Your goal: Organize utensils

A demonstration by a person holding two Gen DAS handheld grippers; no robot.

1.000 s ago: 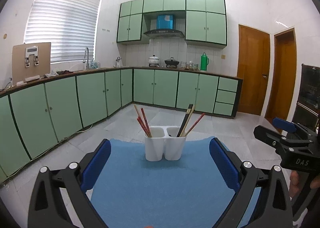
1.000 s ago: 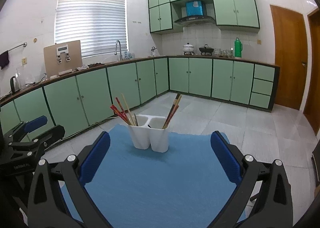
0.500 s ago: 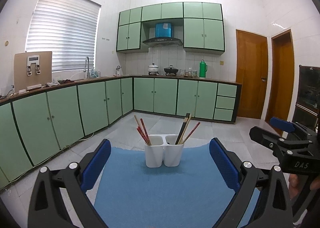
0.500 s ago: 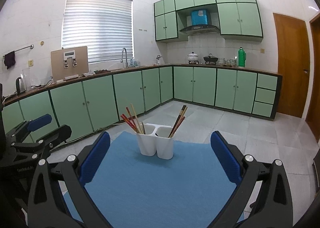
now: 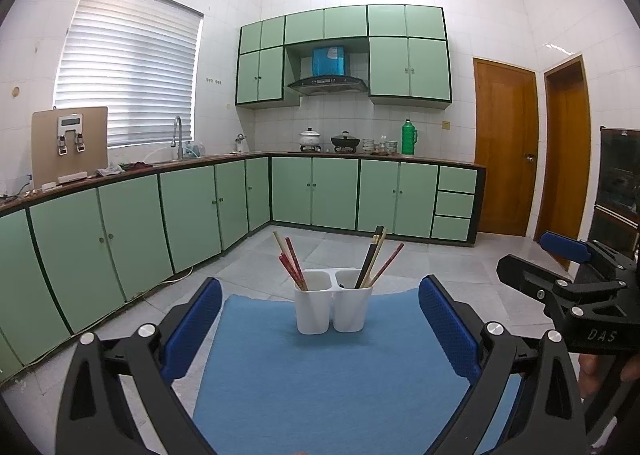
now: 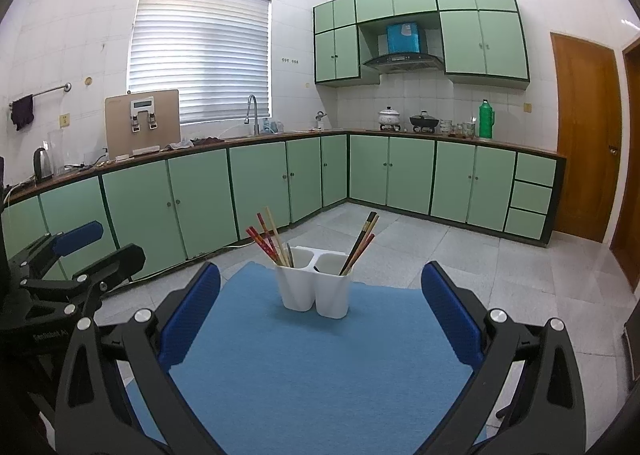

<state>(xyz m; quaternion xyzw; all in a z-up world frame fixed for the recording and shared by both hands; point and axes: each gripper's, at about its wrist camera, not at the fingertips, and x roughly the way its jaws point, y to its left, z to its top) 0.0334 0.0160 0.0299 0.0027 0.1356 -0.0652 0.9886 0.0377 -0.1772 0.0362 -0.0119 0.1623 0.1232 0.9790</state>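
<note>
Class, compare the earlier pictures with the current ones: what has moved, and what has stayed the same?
Both open grippers, left and right, tilted upward and drew back a little: the white two-compartment plastic holder sits lower and smaller in each view, with more ceiling showing. Nothing was gripped or released. The red, tan and black chopsticks stay in their compartments on the blue mat.

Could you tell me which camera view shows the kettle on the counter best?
The right wrist view: the kettle stands in plain sight at the far left end of the counter, beside a clear jug. The left wrist view cuts off that end of the counter and shows no kettle.
</note>
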